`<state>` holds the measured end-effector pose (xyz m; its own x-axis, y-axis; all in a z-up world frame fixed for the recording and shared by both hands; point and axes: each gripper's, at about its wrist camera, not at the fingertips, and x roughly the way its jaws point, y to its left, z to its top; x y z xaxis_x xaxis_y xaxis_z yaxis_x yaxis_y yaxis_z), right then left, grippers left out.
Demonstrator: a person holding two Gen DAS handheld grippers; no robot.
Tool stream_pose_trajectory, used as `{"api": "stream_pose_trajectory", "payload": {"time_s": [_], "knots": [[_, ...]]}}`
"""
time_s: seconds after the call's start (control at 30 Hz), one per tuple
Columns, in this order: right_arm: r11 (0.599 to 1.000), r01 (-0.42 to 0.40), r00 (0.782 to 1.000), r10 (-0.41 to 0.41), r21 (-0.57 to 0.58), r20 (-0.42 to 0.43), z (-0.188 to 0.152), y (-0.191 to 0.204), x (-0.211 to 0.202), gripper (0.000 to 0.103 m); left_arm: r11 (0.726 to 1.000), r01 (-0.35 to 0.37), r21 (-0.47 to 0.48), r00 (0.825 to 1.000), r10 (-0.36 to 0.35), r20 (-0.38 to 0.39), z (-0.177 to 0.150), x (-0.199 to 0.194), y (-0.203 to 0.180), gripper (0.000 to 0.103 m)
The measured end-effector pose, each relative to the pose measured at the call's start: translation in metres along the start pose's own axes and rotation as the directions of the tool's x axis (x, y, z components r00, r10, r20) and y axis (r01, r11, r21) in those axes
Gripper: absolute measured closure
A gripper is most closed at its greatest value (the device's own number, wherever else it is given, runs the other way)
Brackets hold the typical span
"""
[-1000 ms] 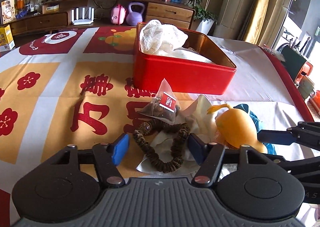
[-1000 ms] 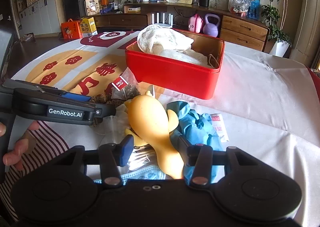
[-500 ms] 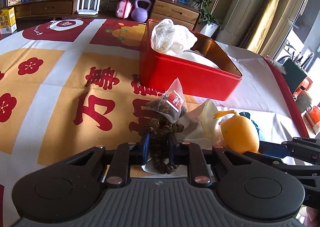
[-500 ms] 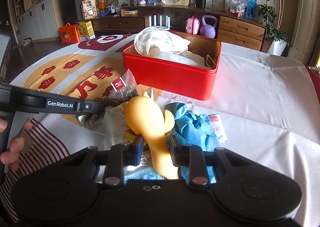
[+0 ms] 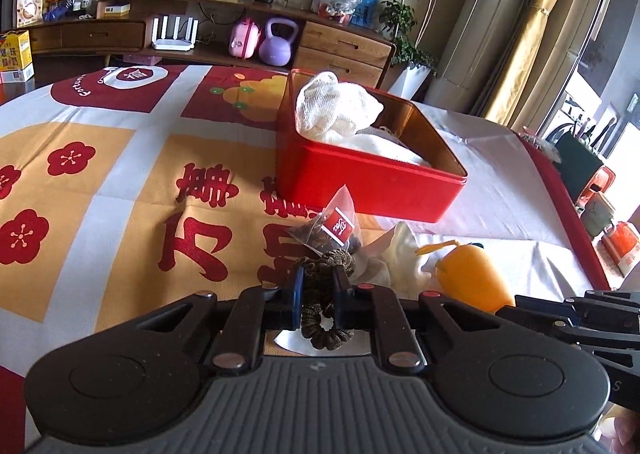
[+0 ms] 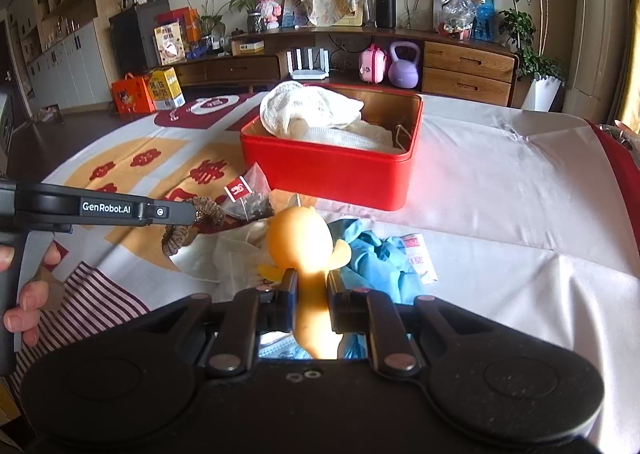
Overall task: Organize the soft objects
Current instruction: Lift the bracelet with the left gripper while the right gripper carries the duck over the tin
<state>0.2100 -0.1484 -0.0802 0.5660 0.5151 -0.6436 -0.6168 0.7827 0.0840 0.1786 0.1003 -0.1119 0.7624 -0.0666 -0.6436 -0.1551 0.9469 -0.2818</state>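
Note:
My left gripper [image 5: 317,283] is shut on a brown scrunchie [image 5: 326,328], lifted a little above a white cloth [image 5: 402,258]. The scrunchie also shows in the right wrist view [image 6: 188,228]. My right gripper [image 6: 312,288] is shut on the yellow rubber duck [image 6: 300,234], also seen in the left wrist view [image 5: 468,278]. A red tin [image 5: 372,182] behind holds white mesh cloths [image 5: 336,110]; the tin also shows in the right wrist view [image 6: 332,170]. A tea bag [image 5: 332,232] with a red tag lies before the tin.
A blue glove [image 6: 380,258] and a small red-and-white packet [image 6: 418,258] lie right of the duck. A blue mask [image 6: 280,348] lies under my right gripper. The patterned tablecloth [image 5: 120,174] covers the table. A sideboard [image 5: 200,30] stands behind.
Both grippers closed from open: the left on the scrunchie, the right on the duck. Both objects have since been lifted slightly off the table.

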Motion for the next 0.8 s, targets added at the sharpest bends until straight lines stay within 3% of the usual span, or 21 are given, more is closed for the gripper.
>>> {"api": "stream_pose_trajectory", "payload": {"time_s": [0.3, 0.33, 0.37, 0.53, 0.6, 0.67, 0.8], "knots": [[0.999, -0.009, 0.998, 0.006, 0.040, 0.060, 0.008, -0.003, -0.028, 0.091, 1.000, 0.016, -0.015, 0.999, -0.015, 0.045, 0.008, -0.026, -0.005, 0.089], [0.999, -0.005, 0.998, 0.003, 0.036, 0.062, 0.009, -0.002, -0.030, 0.093, 1.000, 0.015, -0.009, 0.999, -0.014, 0.049, 0.008, -0.028, -0.007, 0.089], [0.999, -0.002, 0.998, -0.001, 0.038, 0.067, 0.009, -0.003, -0.032, 0.103, 1.000, 0.013, -0.005, 0.999, -0.013, 0.053, 0.009, -0.030, -0.008, 0.089], [0.999, -0.016, 0.997, 0.013, 0.032, 0.075, 0.011, -0.003, -0.042, 0.103, 1.000, 0.023, 0.004, 0.997, -0.023, 0.067, 0.010, -0.041, -0.012, 0.089], [1.000, -0.003, 0.998, 0.002, 0.018, 0.066, 0.010, -0.002, -0.041, 0.099, 1.000, 0.022, 0.008, 0.997, -0.022, 0.073, 0.010, -0.045, -0.014, 0.089], [1.000, -0.016, 0.999, 0.016, 0.014, 0.046, 0.008, -0.002, -0.040, 0.087, 1.000, 0.024, 0.004, 0.997, -0.024, 0.075, 0.010, -0.047, -0.014, 0.089], [1.000, -0.012, 1.000, 0.012, 0.004, 0.004, 0.000, 0.000, -0.032, 0.081, 1.000, 0.028, 0.006, 0.997, -0.029, 0.068, 0.008, -0.048, -0.014, 0.089]]}}
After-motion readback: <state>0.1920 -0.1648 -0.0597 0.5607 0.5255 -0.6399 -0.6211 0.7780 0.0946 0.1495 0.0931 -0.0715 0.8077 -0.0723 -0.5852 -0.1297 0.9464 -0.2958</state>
